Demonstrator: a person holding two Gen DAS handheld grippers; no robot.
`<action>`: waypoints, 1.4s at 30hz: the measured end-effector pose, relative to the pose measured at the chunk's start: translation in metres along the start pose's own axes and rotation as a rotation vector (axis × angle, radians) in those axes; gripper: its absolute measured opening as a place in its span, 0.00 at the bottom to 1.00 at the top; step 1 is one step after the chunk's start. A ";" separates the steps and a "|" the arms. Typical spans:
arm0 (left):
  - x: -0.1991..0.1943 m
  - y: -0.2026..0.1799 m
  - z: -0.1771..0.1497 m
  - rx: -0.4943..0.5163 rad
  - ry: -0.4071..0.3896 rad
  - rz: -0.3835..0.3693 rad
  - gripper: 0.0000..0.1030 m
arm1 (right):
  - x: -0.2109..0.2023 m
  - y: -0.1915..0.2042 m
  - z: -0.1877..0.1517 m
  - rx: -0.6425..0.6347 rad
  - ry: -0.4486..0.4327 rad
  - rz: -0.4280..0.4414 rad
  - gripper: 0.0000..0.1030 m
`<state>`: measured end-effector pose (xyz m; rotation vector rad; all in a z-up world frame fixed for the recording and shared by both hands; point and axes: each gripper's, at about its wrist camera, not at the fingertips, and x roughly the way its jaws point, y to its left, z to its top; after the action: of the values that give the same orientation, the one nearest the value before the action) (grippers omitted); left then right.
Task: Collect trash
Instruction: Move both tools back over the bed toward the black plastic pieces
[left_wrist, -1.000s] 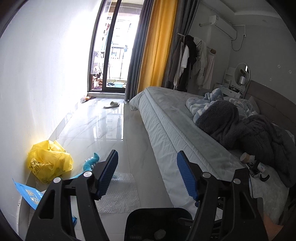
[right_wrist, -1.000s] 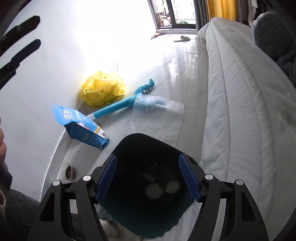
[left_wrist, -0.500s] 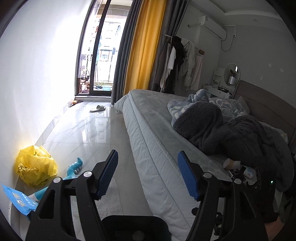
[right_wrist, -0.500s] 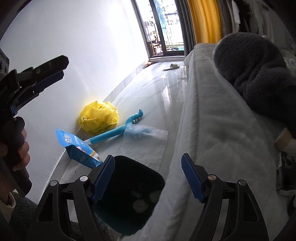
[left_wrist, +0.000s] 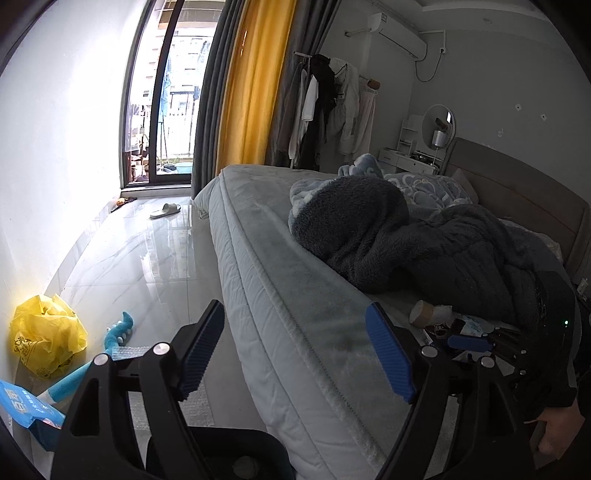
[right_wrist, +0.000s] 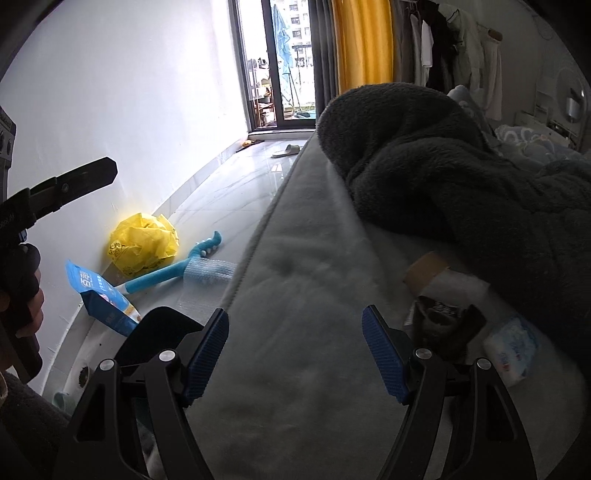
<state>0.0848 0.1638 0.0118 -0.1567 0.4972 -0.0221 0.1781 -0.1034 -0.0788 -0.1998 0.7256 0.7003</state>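
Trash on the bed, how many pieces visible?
3, clustered beside the dark blanket: cardboard roll, dark crumpled wrapper, white-blue tissue pack. More may hide under the blanket.

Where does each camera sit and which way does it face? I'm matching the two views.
Left wrist: on the left gripper, looking along the bed toward the window; right gripper and a hand show at right.
Right wrist: on the right gripper, over the bed; left gripper shows at left.
Shared: yellow bag, blue packet, dark blanket.
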 end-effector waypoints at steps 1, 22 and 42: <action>0.003 -0.004 -0.001 0.000 0.005 -0.007 0.80 | -0.003 -0.008 -0.002 -0.001 0.001 -0.003 0.73; 0.061 -0.094 -0.017 0.057 0.128 -0.137 0.88 | -0.016 -0.103 -0.053 -0.007 0.048 0.026 0.64; 0.097 -0.170 -0.035 0.229 0.114 -0.298 0.89 | -0.011 -0.117 -0.071 0.009 0.091 0.119 0.35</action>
<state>0.1566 -0.0149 -0.0379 -0.0035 0.5776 -0.3797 0.2097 -0.2262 -0.1322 -0.1826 0.8327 0.8050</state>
